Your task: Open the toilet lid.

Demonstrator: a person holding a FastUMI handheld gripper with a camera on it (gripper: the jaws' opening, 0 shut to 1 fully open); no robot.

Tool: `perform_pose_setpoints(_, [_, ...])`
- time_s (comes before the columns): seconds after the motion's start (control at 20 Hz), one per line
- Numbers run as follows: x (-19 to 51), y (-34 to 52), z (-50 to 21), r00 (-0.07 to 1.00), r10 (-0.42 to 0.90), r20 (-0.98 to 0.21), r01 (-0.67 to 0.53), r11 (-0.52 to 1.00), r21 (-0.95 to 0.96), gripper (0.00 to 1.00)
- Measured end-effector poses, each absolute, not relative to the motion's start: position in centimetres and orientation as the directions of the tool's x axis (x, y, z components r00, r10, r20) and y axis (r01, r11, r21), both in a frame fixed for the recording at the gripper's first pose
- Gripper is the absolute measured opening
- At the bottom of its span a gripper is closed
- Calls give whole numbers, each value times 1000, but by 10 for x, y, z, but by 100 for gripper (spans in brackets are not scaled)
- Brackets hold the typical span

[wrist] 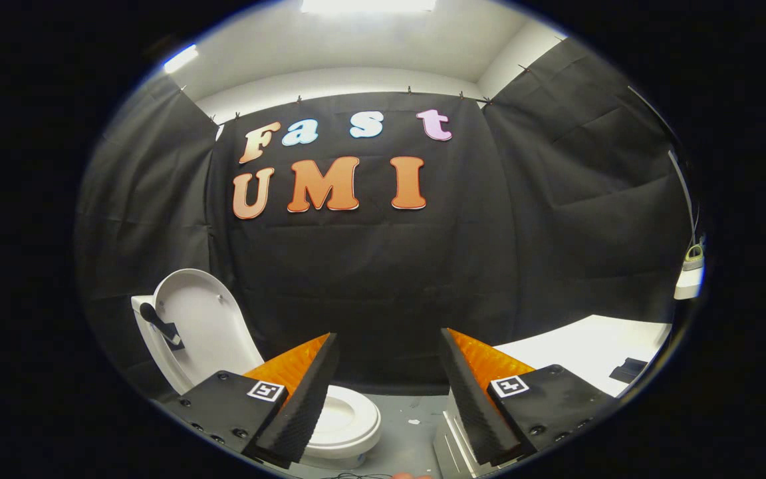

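Standing upright, toilet lid [200,319] raised.

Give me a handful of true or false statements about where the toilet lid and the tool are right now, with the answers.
1. The toilet lid stands raised, leaning back over the bowl. True.
2. The tool is shut on the lid. False: its fingers are spread apart with nothing between them, and the lid is off beyond the left finger.
3. The toilet seat is down on the bowl. True.
4. A dark handle is fixed to the face of the lid. True.
5. The white table stands between the toilet and the tool's left finger. False: it is on the far side, beyond the right finger.
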State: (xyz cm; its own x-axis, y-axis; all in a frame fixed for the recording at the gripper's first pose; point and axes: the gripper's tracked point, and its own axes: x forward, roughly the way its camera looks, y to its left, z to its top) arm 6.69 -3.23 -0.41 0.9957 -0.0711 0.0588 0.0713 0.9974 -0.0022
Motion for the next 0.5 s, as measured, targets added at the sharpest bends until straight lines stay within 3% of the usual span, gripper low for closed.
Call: perform_pose_setpoints(0.5, [66,-28,-3,996,-65,58,66,998,-10,97])
